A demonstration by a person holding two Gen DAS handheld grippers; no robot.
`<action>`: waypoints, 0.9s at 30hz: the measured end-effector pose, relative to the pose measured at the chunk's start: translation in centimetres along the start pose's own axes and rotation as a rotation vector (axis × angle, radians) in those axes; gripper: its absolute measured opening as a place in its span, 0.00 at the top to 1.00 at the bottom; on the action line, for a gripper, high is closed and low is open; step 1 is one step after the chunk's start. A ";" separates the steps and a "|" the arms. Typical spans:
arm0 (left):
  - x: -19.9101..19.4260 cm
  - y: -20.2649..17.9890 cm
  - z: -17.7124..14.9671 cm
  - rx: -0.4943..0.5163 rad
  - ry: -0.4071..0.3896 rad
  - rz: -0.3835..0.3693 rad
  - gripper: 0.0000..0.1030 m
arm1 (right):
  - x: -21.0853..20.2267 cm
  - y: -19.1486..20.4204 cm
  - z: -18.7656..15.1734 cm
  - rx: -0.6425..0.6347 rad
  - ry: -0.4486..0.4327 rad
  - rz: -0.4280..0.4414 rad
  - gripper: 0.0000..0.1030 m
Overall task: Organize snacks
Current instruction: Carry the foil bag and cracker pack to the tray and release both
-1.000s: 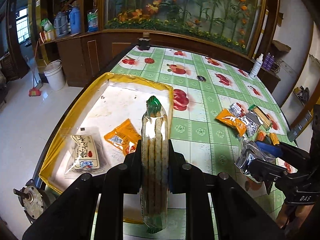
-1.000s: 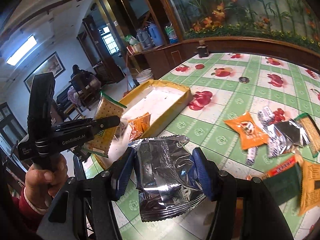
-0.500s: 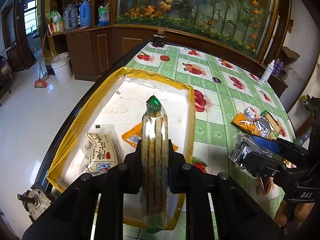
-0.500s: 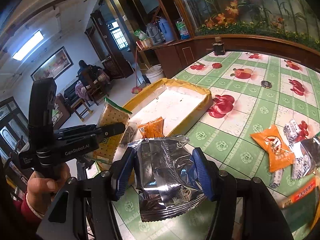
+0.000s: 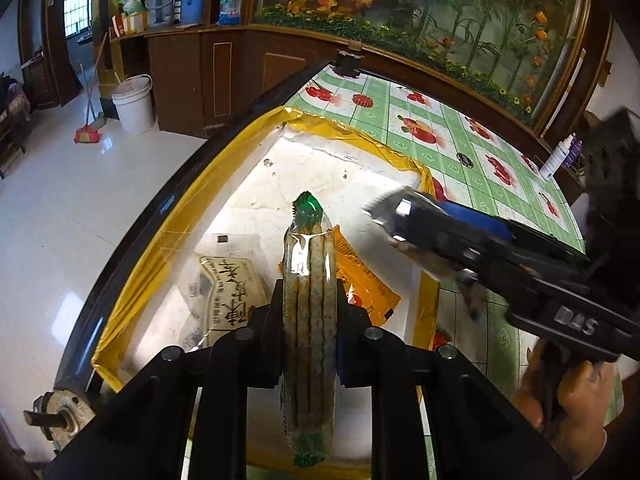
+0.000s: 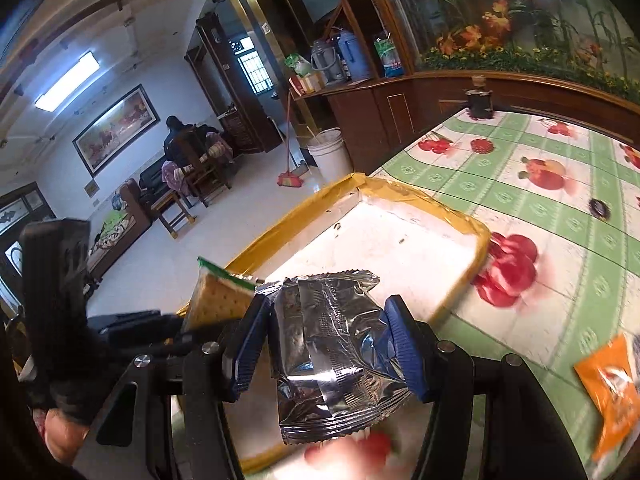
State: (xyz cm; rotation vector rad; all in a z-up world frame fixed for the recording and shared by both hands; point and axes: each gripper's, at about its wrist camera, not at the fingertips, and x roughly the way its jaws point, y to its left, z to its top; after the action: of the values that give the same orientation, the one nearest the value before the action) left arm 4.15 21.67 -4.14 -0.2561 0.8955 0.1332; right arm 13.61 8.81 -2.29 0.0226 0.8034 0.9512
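1. The left gripper (image 5: 308, 300) has its fingers clamped on the cracker pack (image 5: 308, 280), held edge-up above the tray's near edge, likely for release.
2. The right gripper (image 6: 326, 340) pinches the foil pouch (image 6: 332, 352) over the yellow-rimmed tray (image 6: 476, 232).
3. Inside lie an orange packet (image 5: 360, 276) and a clear packet (image 5: 228, 284).

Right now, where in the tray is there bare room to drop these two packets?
The far half of the tray, up to its yellow far rim, is bare white. The near part is crowded: the clear packet with characters and the orange packet lie there.
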 end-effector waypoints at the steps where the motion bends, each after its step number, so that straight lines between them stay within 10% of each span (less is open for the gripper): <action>1: 0.3 -0.1 0.1 0.002 0.004 0.003 0.84 | 0.8 -0.1 0.3 0.000 0.004 -0.001 0.42; 10: 1.9 0.5 0.5 -0.016 0.045 0.040 0.80 | 4.8 -1.4 1.2 0.010 0.034 -0.011 0.39; 17: -0.6 -0.5 0.5 0.017 -0.046 0.101 0.27 | 3.2 -1.8 0.9 0.019 0.010 -0.023 0.38; 27: -2.7 -2.2 -0.1 0.041 -0.068 0.066 0.27 | -3.5 -2.9 -0.6 0.065 -0.065 -0.081 0.32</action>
State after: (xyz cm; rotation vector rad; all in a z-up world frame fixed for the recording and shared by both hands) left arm 2.93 19.47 -1.73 -0.1828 0.8383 0.1831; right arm 14.22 4.30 -1.63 0.0760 0.7692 0.8436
